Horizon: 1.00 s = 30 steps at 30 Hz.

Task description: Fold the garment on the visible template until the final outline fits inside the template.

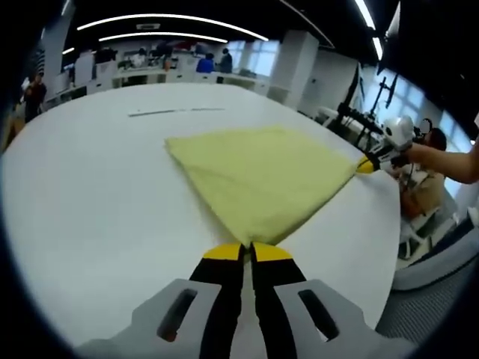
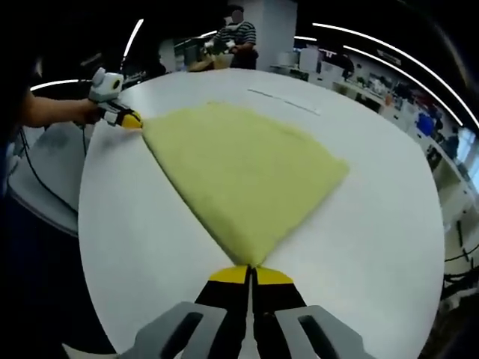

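We are pinching one corner of the soft, nubby yellow garment (image 1: 258, 179) in the closed left gripper (image 1: 248, 250), the opposite corner in the closed right gripper (image 2: 251, 273); it is lying flat, roughly square, on the white table (image 1: 97, 194).

One yellow garment (image 1: 258, 179) spread on one white table (image 1: 97, 194), two yellow-tipped grippers pinching opposite corners, namely the left gripper (image 1: 248, 250) and right gripper (image 2: 251, 274), plus one thin strip (image 2: 283, 102) lying beyond the cloth.
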Tool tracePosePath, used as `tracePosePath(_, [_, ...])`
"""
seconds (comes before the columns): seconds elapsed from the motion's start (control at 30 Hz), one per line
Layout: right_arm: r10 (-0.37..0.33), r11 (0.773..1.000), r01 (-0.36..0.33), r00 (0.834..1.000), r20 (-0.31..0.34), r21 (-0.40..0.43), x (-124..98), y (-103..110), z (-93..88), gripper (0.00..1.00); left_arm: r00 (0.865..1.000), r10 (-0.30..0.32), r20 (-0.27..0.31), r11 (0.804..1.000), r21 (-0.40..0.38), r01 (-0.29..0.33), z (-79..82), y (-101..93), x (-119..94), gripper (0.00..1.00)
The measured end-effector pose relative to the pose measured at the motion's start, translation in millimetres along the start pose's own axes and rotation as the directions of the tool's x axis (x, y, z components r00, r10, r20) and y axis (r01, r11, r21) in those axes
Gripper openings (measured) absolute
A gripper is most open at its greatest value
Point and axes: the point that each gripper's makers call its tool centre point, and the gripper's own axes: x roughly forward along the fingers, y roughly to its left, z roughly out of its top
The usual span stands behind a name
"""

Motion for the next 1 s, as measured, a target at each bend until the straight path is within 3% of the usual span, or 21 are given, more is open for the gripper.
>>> tracePosePath(1.0, [0.022, 0.998, -0.022, 1.0, 0.005, 0.057, -12.8, 19.9, -17.0, 0.0, 0.999, 0.003, -0.034, 1.0, 0.026, -0.002, -21.3, -17.2, -15.4, 0.01])
